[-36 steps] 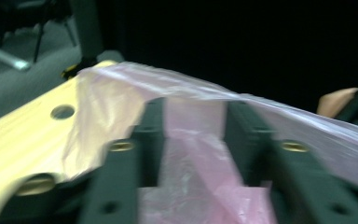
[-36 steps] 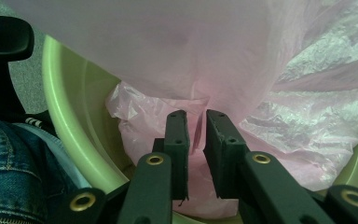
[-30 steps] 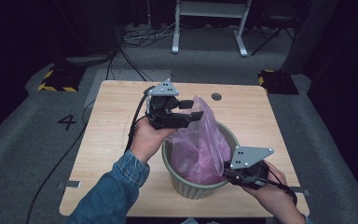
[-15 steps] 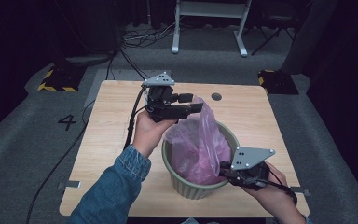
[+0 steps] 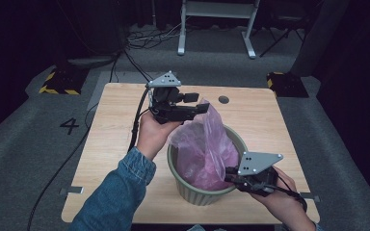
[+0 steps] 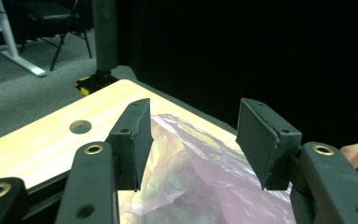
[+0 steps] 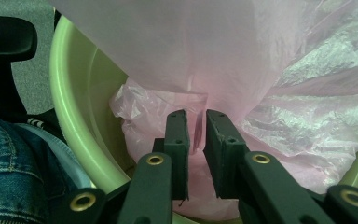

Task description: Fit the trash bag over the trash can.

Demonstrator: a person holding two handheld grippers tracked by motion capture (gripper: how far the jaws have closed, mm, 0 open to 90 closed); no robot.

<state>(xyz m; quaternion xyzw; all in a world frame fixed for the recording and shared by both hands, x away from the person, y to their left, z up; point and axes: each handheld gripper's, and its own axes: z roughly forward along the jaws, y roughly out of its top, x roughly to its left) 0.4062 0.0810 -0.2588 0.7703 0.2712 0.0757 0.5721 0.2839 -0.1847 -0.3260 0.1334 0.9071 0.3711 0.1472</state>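
A pale green bin (image 5: 189, 188) stands on the wooden table (image 5: 115, 130) with a pink plastic bag (image 5: 204, 147) rising out of it. My left gripper (image 5: 198, 107) hovers at the bag's raised top corner, over the bin's far rim. In the left gripper view its jaws stand wide apart, and this left gripper (image 6: 193, 112) has the bag (image 6: 191, 172) lying below and between them. My right gripper (image 5: 229, 176) sits at the bin's near right rim. In the right gripper view, the right gripper (image 7: 196, 114) is shut on a fold of the bag (image 7: 242, 60) inside the bin (image 7: 70, 116).
A round hole (image 5: 223, 100) sits in the table's far side. The left gripper's cable (image 5: 136, 126) trails off the table's left side. A white stand (image 5: 217, 24) and cables lie on the floor beyond. A painted 4 (image 5: 70, 126) marks the floor at left.
My left gripper has shifted a little up and toward the far side of the table, with the bag's top corner following it. The right gripper has stayed at the bin's rim.
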